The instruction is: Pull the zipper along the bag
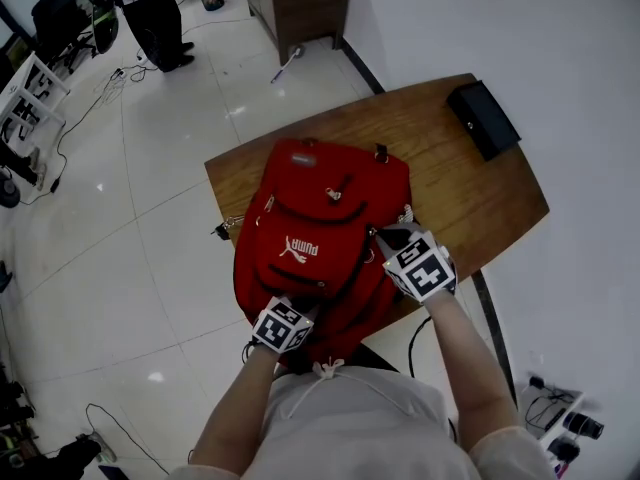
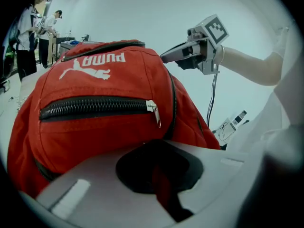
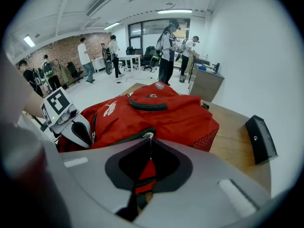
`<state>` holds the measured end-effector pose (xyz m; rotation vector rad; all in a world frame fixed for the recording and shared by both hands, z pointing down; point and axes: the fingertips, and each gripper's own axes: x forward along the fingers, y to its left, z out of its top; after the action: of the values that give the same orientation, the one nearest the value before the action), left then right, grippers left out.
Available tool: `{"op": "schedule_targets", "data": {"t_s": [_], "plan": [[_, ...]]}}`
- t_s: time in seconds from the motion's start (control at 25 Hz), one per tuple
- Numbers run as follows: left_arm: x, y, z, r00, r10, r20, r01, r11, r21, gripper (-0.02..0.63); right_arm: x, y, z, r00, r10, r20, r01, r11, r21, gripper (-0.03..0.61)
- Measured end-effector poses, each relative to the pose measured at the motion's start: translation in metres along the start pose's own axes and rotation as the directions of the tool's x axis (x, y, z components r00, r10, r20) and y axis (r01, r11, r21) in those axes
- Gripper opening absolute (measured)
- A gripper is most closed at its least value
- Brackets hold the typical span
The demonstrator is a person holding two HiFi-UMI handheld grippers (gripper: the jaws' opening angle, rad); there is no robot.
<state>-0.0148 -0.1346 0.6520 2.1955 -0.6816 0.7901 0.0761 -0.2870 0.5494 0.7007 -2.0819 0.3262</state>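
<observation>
A red fabric backpack point(image 1: 325, 228) lies on a brown wooden table point(image 1: 470, 198). The left gripper point(image 1: 293, 311) is clamped on the cloth at its near edge, and the right gripper point(image 1: 388, 238) is closed on the red pull tab point(image 3: 145, 170) strung to the metal zipper slider point(image 3: 149, 136). A clean pull likely needs the left gripper to keep the bag taut while the right draws along the zipper's line, not upward. The zipper's far run curves out of sight, and whether it is open at the slider is hard to make out.

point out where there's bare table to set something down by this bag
Bare table lies between the red backpack and the black case, out to the right corner. The near side is crowded: left gripper and right gripper grip the backpack.
</observation>
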Motion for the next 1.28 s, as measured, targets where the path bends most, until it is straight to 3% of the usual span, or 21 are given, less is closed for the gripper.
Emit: {"op": "schedule_targets", "data": {"t_s": [0.36, 0.48, 0.68, 0.8, 0.88, 1.0, 1.12, 1.28], "plan": [[0.001, 0.003, -0.001, 0.999, -0.019, -0.027, 0.018, 0.999, -0.036, 0.008, 0.012, -0.003, 0.003, 1.0, 0.004, -0.005, -0.004, 0.998, 0.057, 0.015], [0.002, 0.004, -0.002, 1.0, -0.007, -0.028, 0.006, 0.999, -0.035, 0.008, 0.006, -0.003, 0.005, 0.999, -0.033, 0.005, 0.033, 0.998, 0.049, 0.034], [-0.003, 0.003, 0.0, 1.0, 0.007, -0.01, -0.007, 0.999, -0.05, 0.008, -0.028, 0.001, 0.026, 0.978, -0.13, 0.164, 0.113, 0.988, 0.109, 0.069], [-0.024, -0.002, 0.014, 0.998, 0.025, 0.059, -0.026, 0.999, 0.027, 0.008, -0.058, 0.022, 0.037, 0.948, -0.135, 0.288, 0.1, 0.986, 0.132, 0.006], [-0.048, -0.009, 0.033, 0.989, 0.036, 0.144, -0.05, 0.995, 0.088, 0.008, -0.076, 0.041, 0.038, 0.927, -0.13, 0.351, 0.091, 0.988, 0.126, 0.006], [-0.092, -0.026, 0.07, 0.948, 0.024, 0.317, -0.073, 0.987, 0.144, 0.008, -0.101, 0.068, 0.035, 0.897, -0.156, 0.414, 0.118, 0.986, 0.115, 0.006], [-0.14, -0.051, 0.101, 0.877, 0.022, 0.48, -0.159, 0.956, 0.247, 0.008, -0.123, 0.098, 0.034, 0.851, -0.182, 0.493, 0.165, 0.983, 0.079, 0.006], [-0.182, -0.104, 0.117, 0.789, -0.061, 0.611, -0.213, 0.906, 0.366, 0.008, -0.152, 0.141, 0.032, 0.782, -0.18, 0.596, 0.147, 0.984, 0.104, 0.006]]}}
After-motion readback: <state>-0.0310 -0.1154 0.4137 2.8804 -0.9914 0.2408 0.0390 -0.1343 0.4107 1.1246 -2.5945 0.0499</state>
